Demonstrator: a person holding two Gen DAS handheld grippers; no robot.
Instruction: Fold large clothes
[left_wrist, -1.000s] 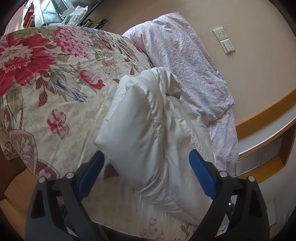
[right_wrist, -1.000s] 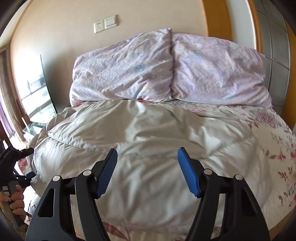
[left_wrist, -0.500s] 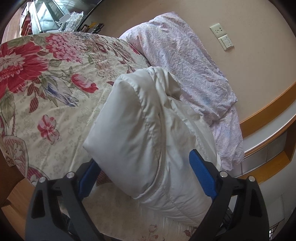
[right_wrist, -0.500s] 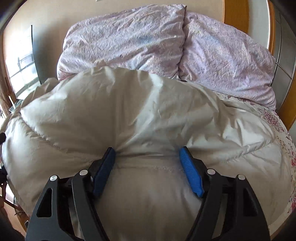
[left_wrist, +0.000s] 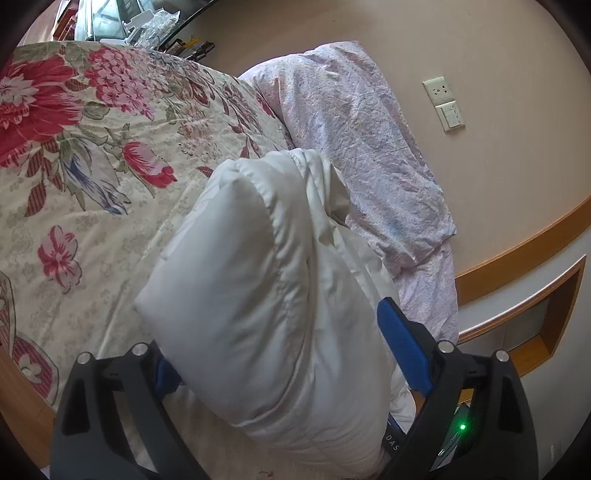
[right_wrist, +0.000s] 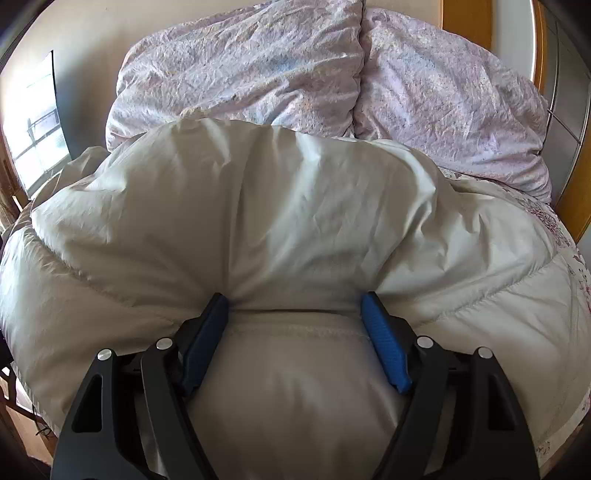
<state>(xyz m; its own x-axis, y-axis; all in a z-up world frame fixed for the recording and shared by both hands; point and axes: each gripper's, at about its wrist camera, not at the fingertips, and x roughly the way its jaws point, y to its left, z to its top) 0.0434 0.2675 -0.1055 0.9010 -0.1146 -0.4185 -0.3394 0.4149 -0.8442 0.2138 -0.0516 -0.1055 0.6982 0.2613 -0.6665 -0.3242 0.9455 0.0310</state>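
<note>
The white padded jacket (right_wrist: 295, 229) lay folded in a thick bundle on the bed (left_wrist: 74, 206), on the floral cover and close to the two lilac pillows (right_wrist: 258, 66) at the head of the bed.

In the right wrist view, the right tool (right_wrist: 295, 332) was pushed into the near edge of the jacket. Its jaws had just been opening, and a stitched seam of the jacket sat between them. The blue pads (right_wrist: 384, 350) touched the puffy cloth on both sides, and the cloth bulged above and below them. I could not tell if the pads pressed or only rested against the cloth.

In the left wrist view, the left tool (left_wrist: 280, 362) stood at the end of the bundle with its jaws wide apart. The jacket end filled the space between them. The left pad was mostly hidden behind the cloth, and the right pad (left_wrist: 402, 354) stood free beside the jacket, not pressing on it.

Behind the pillows there was a beige wall with a socket and a switch (left_wrist: 445, 103). A wooden headboard band (left_wrist: 517, 254) ran along the wall. At the far corner, above the cover, some cluttered things (left_wrist: 155, 22) lay, too small to tell.
</note>
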